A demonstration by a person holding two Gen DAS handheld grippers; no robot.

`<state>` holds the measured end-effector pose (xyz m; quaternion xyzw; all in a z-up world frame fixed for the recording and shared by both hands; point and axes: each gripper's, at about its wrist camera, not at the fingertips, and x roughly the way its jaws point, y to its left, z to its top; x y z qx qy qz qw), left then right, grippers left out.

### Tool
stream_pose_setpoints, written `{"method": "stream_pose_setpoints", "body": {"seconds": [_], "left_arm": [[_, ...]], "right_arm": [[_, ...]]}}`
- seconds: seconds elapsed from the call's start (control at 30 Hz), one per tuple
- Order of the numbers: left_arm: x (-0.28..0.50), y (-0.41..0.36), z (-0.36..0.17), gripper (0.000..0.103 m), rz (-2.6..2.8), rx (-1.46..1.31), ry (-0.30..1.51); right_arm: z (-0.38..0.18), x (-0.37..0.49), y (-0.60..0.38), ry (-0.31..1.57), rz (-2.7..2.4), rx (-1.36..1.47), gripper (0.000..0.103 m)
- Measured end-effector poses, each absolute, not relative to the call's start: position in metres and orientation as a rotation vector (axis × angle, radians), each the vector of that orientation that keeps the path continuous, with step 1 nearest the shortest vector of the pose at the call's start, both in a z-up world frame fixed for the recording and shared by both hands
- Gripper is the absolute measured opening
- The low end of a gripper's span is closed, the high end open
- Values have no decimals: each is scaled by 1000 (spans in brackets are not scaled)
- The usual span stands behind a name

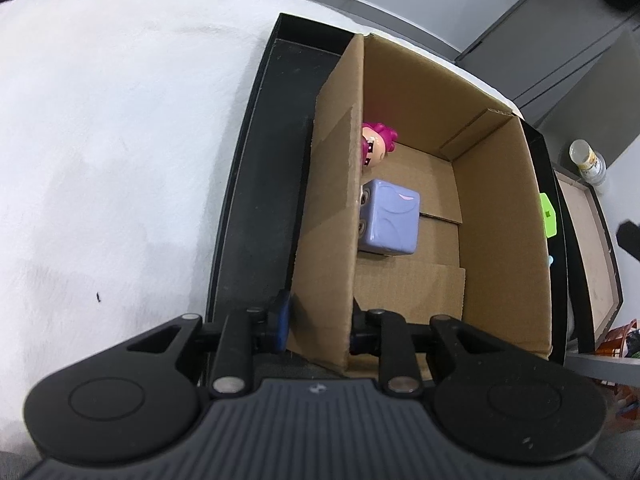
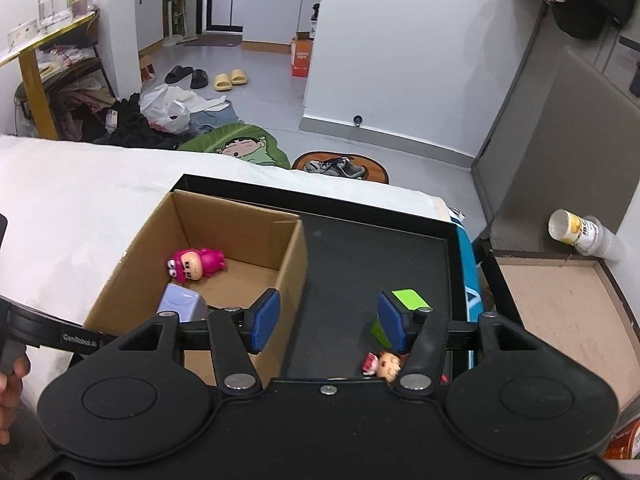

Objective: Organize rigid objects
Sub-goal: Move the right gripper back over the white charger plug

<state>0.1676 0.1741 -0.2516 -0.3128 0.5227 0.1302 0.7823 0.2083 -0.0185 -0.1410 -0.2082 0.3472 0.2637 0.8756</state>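
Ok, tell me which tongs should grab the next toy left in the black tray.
Right. The right tongs hang open above the black tray, near the green block and small figure. The left tongs are clamped on the cardboard box wall, steadying it.

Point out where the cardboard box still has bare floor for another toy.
Free: the cardboard box floor right of the pink figure and purple cube, up to the wall beside the black tray. Crowded: the left wall, where both toys sit and the left gripper straddles it.
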Motion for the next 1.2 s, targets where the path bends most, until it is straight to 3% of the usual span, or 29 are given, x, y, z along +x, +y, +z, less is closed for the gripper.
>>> {"method": "stream_pose_setpoints", "body": {"seconds": [0.7,1.2], "left_arm": [[174,168,-247,24,322,-649,1154],[177,167,-237,23,325,-628,1148]], "right_arm": [[-182,240,-69,886,480,-305,59],[-229,259,-67,1188,479,-225,59]]}}
